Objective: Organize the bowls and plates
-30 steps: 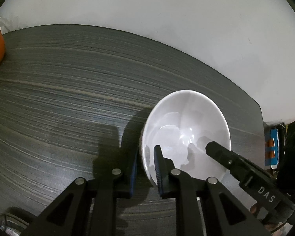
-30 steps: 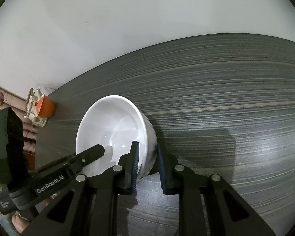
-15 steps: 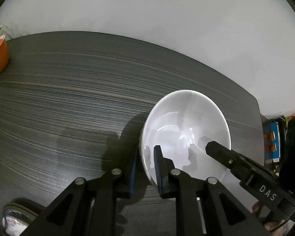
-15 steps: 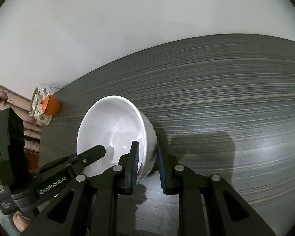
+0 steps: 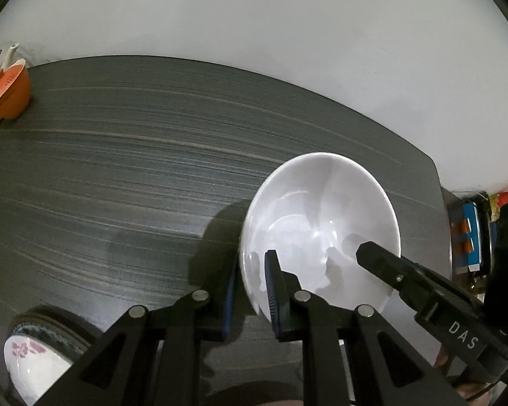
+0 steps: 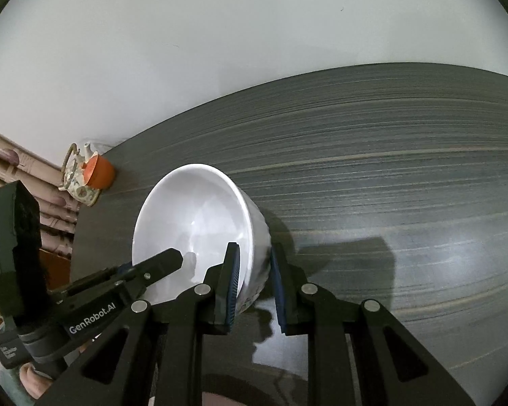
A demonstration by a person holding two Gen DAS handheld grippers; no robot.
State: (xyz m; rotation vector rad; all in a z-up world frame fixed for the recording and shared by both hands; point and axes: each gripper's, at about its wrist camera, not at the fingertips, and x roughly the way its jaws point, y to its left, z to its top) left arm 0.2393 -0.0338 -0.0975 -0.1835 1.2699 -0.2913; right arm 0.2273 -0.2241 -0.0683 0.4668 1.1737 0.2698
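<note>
Lifted by both grippers, the white bowl (image 5: 321,223) rises off the dark table (image 5: 135,176), its shadow spreading wider at its 9 o'clock side. A floral-patterned dish (image 5: 30,358) comes into the left wrist view at 7 o'clock, while the orange cup (image 5: 12,93) moves further into frame at 10 o'clock.

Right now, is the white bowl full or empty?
Empty. The white bowl shows only its bare, shiny inside, in both views, with nothing in it.
</note>
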